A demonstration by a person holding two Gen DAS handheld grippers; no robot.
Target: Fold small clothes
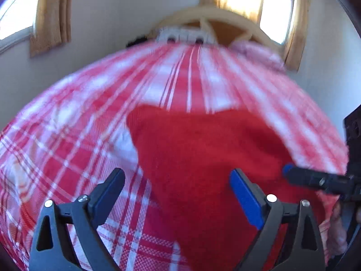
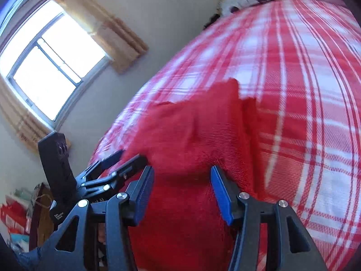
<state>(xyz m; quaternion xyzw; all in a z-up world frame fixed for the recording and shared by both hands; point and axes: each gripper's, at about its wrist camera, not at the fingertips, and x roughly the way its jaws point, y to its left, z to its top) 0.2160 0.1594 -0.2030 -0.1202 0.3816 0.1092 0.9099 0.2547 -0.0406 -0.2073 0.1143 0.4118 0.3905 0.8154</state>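
On the red-and-white plaid bedspread [image 1: 74, 122] lies the task's thing, a red knitted garment [image 1: 203, 149], spread in a rumpled heap on the near part of the bed and blurred at its edges in both views. Its far edge shows two raised corners against the plaid; what kind of garment it is cannot be told.

Over the near edge of the garment, the left gripper [image 1: 177, 178] stands with its jaws spread wide, one finger above the plaid just left of the red knit and the blue-padded finger above the knit itself; nothing is pinched between them. From the right wrist camera the same gripper [image 2: 126, 158] shows at the garment's left border, its tips at the fabric's edge; whether they touch it cannot be told.

Just right of the garment's near corner, the right gripper [image 1: 291, 172] reaches in from the side, only one blue-tipped finger clear. In its own view the right gripper [image 2: 182, 176] holds its jaws partly apart above the red knit, the pads [image 2: 222, 197] not pressing on anything.

Beyond the garment, at the far end of the bedspread, sit pillows [image 1: 185, 36] and a pale wooden headboard [image 1: 225, 17]. Windows [image 2: 52, 56] with yellow curtains [image 1: 52, 15] flank the bed on the white walls.
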